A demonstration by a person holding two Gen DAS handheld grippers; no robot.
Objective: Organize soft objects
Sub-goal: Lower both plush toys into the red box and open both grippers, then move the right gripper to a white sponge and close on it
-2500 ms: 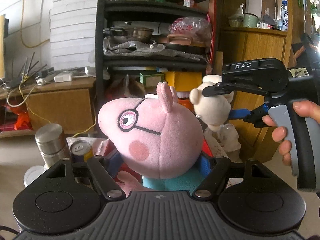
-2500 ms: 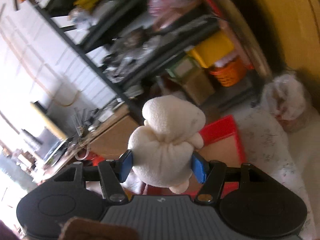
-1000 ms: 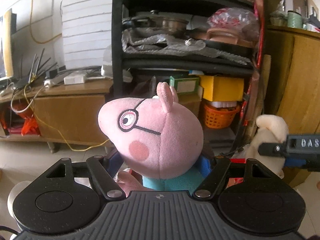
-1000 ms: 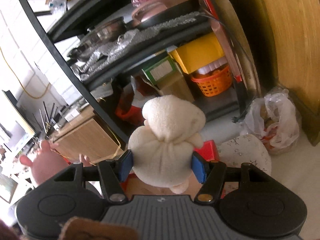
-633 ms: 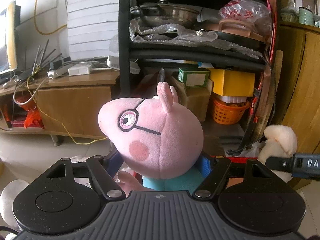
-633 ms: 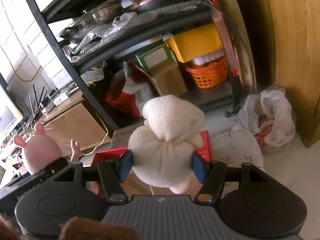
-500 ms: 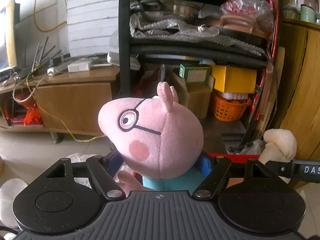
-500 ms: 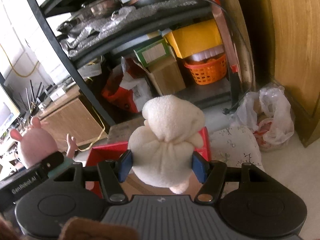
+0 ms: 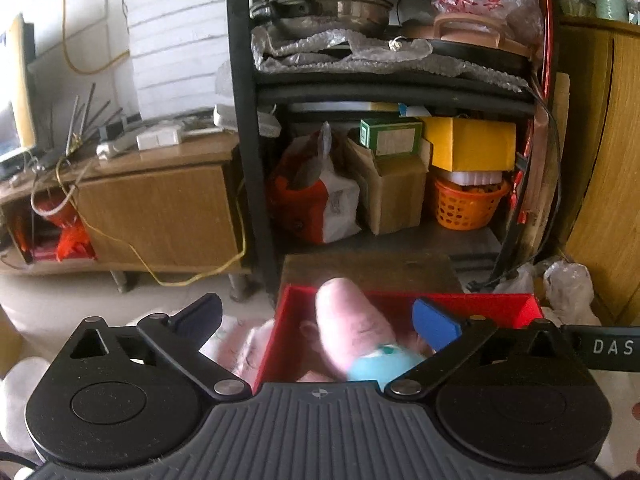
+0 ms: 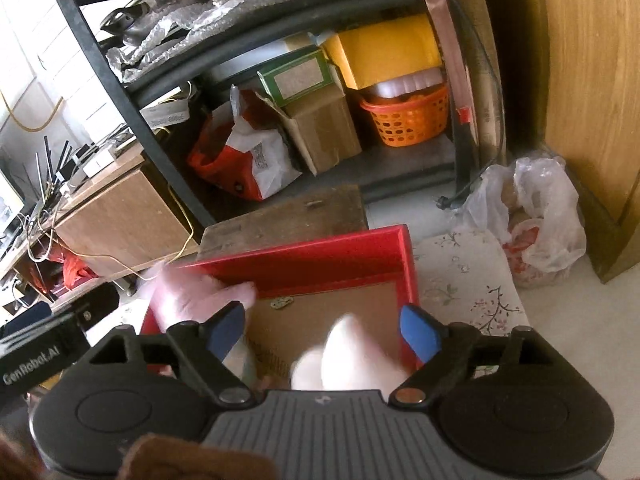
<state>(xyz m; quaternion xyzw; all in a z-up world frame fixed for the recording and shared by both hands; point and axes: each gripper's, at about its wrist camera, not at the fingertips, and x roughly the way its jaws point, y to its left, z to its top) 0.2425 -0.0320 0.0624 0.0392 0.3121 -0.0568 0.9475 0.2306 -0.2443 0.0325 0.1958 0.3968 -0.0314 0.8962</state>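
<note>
pink pig plush (image 9: 352, 336) blurs between the spread left tool (image 9: 316, 316); white plush (image 10: 344, 360) between the spread right tool (image 10: 320, 330).

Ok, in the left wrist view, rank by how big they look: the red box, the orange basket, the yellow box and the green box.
1. red box, though it is nearest the camera
2. yellow box
3. orange basket, close to the yellow box, so unsure
4. green box

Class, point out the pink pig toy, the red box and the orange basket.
pink pig toy (image 9: 352, 332), left wrist view, blurred pink head.
red box (image 10: 320, 264), right wrist view, far wall.
orange basket (image 9: 468, 210), left wrist view, front side.
</note>
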